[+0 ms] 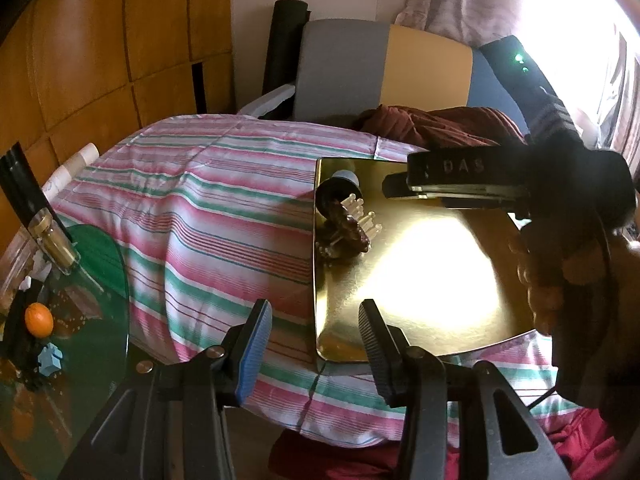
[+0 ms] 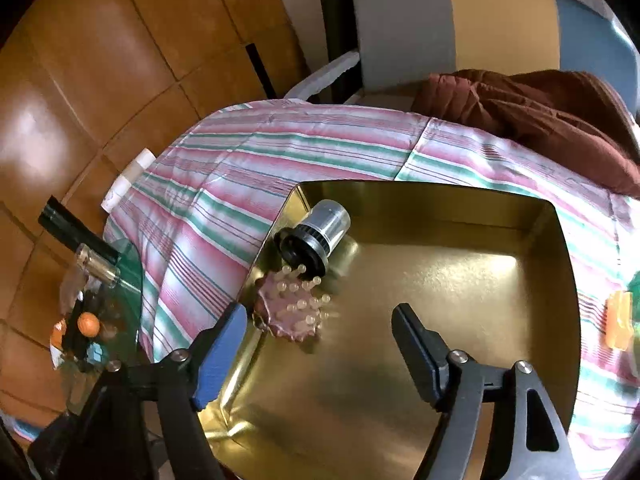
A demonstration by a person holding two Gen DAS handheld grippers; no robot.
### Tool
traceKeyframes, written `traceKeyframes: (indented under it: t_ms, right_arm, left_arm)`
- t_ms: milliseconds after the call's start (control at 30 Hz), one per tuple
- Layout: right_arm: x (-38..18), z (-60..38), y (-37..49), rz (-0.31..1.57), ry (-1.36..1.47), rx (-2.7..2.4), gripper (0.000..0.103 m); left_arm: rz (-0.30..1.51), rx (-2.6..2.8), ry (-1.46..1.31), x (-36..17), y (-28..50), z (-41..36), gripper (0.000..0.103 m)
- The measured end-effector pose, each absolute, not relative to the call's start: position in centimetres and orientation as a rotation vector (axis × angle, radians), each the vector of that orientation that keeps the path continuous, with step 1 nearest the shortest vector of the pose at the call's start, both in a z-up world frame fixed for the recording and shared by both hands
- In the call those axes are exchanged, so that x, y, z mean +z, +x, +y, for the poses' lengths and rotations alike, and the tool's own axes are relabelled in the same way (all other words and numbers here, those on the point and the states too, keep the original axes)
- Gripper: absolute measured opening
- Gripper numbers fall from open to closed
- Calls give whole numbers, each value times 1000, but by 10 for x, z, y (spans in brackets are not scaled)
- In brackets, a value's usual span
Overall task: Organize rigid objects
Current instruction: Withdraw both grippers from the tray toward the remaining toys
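Right gripper [image 2: 316, 332] hangs jaws apart, empty, over shiny gold metal tray [image 2: 460, 280]; pink spiked massage brush [image 2: 294, 312] lies beside black-based clear cap [image 2: 316, 234]; left gripper [image 1: 316, 340] half-open, empty; best withdrawn straight upward, clear of brush.

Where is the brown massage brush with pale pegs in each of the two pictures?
Left wrist view: brush right of centre, in the gold tray's left part.
Right wrist view: brush just below centre, by the tray's left wall.
Shared landmark: the black capped cylinder beside it.
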State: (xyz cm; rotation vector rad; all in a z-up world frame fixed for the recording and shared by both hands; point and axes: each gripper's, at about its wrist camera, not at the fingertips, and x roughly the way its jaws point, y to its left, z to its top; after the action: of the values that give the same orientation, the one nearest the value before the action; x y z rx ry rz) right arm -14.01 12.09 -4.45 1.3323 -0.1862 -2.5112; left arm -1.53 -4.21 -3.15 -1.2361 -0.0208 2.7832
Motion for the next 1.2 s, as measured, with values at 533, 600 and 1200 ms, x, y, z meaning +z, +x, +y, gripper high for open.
traceKeyframes:
  t_ms: [533,600,1200]
  right_arm:
    - [-20,231,-84,-186,1256,-2728,89]
    - [-18,258,-74,-214,1263,-2770,89]
    - [-52,565,49,-1255,1346,-3271,102]
  left_arm:
    - [-16,2691,-1262,-35,-19,-25,46]
    - [-28,2670,-1284,-37,-23,-22,47]
    - [157,2287,-1064,-5,-15,110,53]
